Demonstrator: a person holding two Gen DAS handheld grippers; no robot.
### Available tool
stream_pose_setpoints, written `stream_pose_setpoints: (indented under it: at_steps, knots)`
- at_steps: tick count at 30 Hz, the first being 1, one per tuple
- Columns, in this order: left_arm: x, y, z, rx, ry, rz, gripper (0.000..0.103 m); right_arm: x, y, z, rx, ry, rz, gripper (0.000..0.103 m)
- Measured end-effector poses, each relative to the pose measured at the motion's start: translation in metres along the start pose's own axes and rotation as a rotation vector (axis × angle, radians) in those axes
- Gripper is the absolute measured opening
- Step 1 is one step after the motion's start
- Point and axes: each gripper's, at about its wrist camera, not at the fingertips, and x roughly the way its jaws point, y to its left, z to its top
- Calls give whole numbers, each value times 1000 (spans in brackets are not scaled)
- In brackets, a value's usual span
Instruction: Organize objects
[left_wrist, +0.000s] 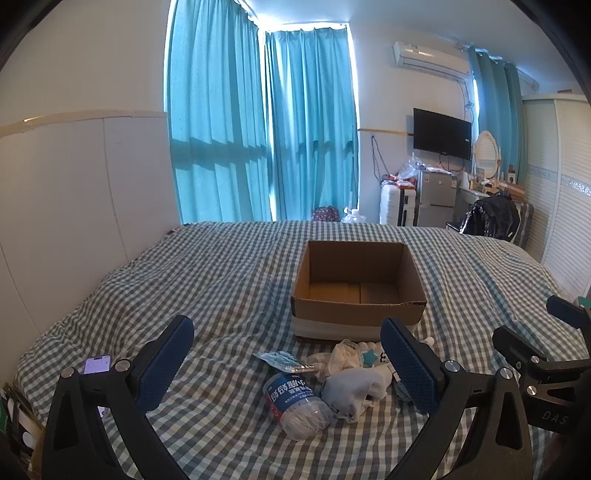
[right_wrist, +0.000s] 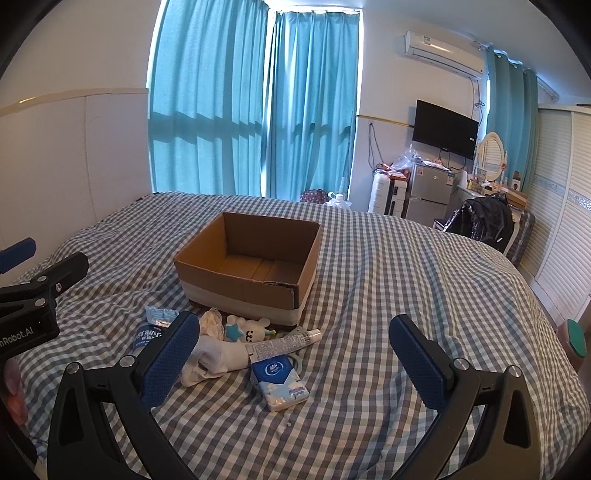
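Note:
An open cardboard box (left_wrist: 354, 314) (right_wrist: 236, 291) stands empty in the middle of a checked bed cover (left_wrist: 221, 277). In front of it lies a small pile: a plastic bottle (left_wrist: 295, 402) (right_wrist: 146, 338) on its side, a white sock (left_wrist: 354, 391) (right_wrist: 214, 360), a blue packet (left_wrist: 280, 360) (right_wrist: 159, 315), a white plush toy with a blue star (left_wrist: 373, 356) (right_wrist: 247, 330), a tube (right_wrist: 284, 341) and a blue tissue pack (right_wrist: 280, 380). My left gripper (left_wrist: 286, 328) hangs open over the bottle and sock. My right gripper (right_wrist: 295, 325) is open above the tissue pack and holds nothing.
A phone (left_wrist: 96, 363) lies on the bed's left side. White wall panels (left_wrist: 74, 221) flank the bed on the left, a slatted wardrobe (right_wrist: 554, 221) on the right. Beyond the foot are curtains, a small fridge (right_wrist: 428, 192) and a chair with a dark bag (right_wrist: 480, 221).

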Motion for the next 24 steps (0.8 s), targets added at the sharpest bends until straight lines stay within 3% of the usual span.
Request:
stream_pose_setpoints:
  at_steps: [6, 24]
  knots:
    - [-1, 10, 1, -40, 0, -11, 103, -2, 2, 0, -10, -8, 8, 103]
    - [-8, 7, 1, -25, -25, -33, 103, -13, 10, 5, -38, -20, 36, 103]
